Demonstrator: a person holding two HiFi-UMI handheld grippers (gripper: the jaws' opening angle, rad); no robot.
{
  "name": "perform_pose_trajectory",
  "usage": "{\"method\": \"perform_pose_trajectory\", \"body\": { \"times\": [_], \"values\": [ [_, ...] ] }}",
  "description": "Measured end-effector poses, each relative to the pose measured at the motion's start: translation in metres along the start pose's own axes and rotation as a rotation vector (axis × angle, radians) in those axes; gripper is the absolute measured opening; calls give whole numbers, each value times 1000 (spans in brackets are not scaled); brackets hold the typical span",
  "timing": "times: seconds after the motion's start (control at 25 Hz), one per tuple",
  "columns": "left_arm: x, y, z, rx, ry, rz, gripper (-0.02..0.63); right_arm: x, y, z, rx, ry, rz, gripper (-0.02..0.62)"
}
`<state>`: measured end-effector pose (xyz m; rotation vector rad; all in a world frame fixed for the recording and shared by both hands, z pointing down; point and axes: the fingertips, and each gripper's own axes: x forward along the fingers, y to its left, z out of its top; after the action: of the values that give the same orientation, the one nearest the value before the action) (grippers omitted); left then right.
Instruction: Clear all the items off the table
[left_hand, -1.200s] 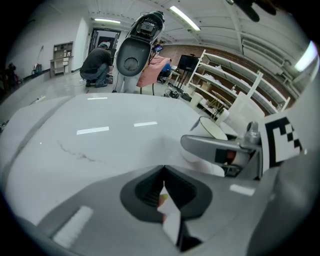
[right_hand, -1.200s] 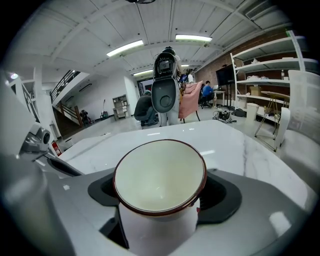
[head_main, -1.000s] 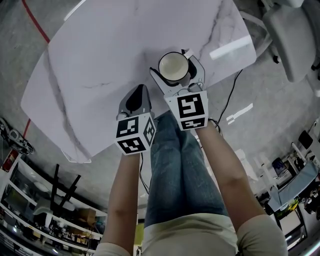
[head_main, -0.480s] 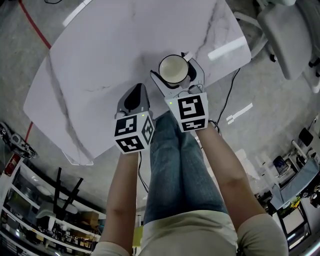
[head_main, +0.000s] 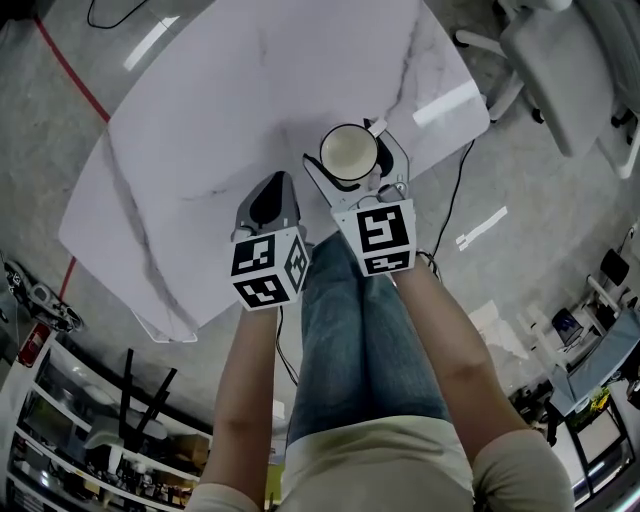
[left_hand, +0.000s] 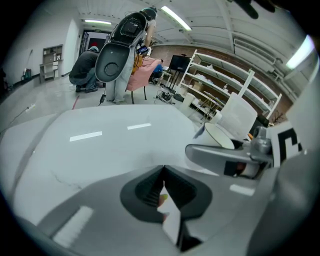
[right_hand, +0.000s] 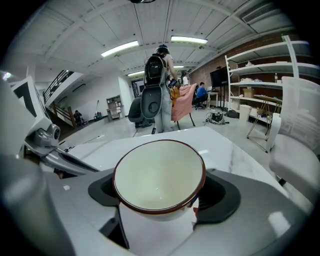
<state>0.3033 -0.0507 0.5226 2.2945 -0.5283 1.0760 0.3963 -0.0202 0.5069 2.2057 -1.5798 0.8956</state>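
right tongs (head_main: 355, 160) grip bowl (right_hand: 159, 172) by its sides above table (head_main: 220, 120); slack grip = it tips, drops. left tongs (left_hand: 163, 172) closed, empty.

Bright ceiling strip lights (right_hand: 120, 48) glare on the table (head_main: 220, 120); fisheye edges darken.

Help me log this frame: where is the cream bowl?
In the head view the bowl is clamped in the right claw, over the near edge of the marble table, just right of the shut left claw.
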Motion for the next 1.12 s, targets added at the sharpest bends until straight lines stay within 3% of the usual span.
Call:
{"method": "perform_pose_trajectory", "body": {
  "times": [0.76, 1.12],
  "values": [
    [16, -21, 52, 71, 5, -93, 9, -8, -25, 40, 76, -36, -93, 414],
    [10, -28, 69, 85, -6, -93, 9, -28, -32, 58, 102, -66, -119, 414]
  ]
}}
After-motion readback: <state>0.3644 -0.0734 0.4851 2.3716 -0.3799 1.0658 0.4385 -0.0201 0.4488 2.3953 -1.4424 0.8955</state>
